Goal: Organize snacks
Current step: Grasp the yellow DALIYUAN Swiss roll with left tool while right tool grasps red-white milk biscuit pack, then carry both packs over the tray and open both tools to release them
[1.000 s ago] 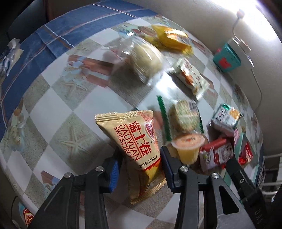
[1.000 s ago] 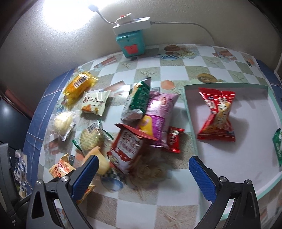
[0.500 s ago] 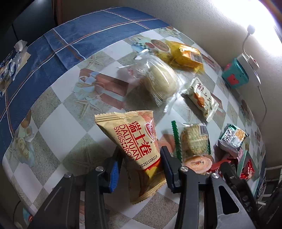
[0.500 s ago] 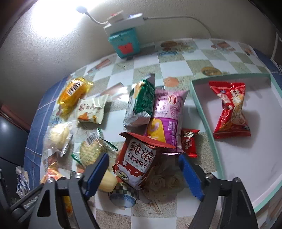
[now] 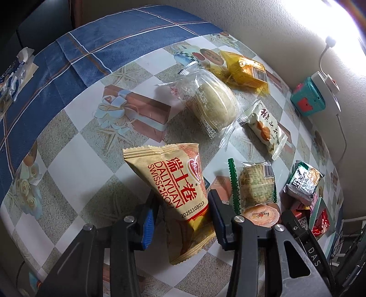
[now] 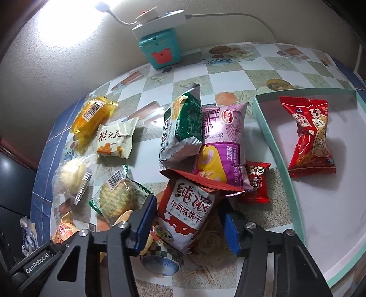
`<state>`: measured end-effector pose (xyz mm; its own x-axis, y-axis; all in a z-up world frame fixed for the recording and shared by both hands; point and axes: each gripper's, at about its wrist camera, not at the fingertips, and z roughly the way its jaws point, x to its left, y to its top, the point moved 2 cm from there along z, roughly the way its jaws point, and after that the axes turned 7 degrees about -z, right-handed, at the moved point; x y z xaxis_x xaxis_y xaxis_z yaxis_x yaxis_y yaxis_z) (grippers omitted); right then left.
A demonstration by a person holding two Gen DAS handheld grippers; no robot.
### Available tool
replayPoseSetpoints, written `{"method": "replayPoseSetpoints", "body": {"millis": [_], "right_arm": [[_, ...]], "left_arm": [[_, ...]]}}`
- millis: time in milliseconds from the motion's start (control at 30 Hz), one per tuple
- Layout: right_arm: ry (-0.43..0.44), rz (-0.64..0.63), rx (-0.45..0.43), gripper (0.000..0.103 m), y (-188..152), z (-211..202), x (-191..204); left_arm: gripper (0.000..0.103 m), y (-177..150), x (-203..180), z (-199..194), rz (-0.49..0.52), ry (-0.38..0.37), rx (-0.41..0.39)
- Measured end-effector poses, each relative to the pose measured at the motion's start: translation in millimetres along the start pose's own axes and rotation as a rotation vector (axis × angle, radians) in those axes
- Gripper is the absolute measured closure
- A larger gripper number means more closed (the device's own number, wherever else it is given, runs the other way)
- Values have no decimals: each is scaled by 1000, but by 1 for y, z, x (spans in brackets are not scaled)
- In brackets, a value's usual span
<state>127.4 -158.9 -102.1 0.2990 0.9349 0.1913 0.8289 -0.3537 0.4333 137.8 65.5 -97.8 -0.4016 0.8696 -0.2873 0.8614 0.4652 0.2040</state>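
Left wrist view: left gripper [image 5: 183, 219] clamps the gold Swiss-roll packet [image 5: 176, 182] at lower centre, packet lifted above the checked tablecloth [image 5: 75, 164].

Right wrist view, left to right: yellow packet [image 6: 93, 116] at upper left; right gripper [image 6: 189, 224] at lower centre, jaws closing around the red-and-white milk biscuit packet [image 6: 187, 212], pads not yet pressing; tray [image 6: 274, 146] at right holds a red snack bag [image 6: 311, 137].

Textured beige wall [image 6: 57, 75], bright lamp [image 6: 101, 5], checkered tablecloth [image 5: 75, 160] with blue border.
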Motion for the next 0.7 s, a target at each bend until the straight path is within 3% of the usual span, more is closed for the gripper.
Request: {"method": "replayPoseSetpoints", "body": {"millis": [700], "right_arm": [[119, 30, 50, 55, -8, -27, -17]], "left_arm": [[58, -6, -13, -2, 36, 25, -22]]}}
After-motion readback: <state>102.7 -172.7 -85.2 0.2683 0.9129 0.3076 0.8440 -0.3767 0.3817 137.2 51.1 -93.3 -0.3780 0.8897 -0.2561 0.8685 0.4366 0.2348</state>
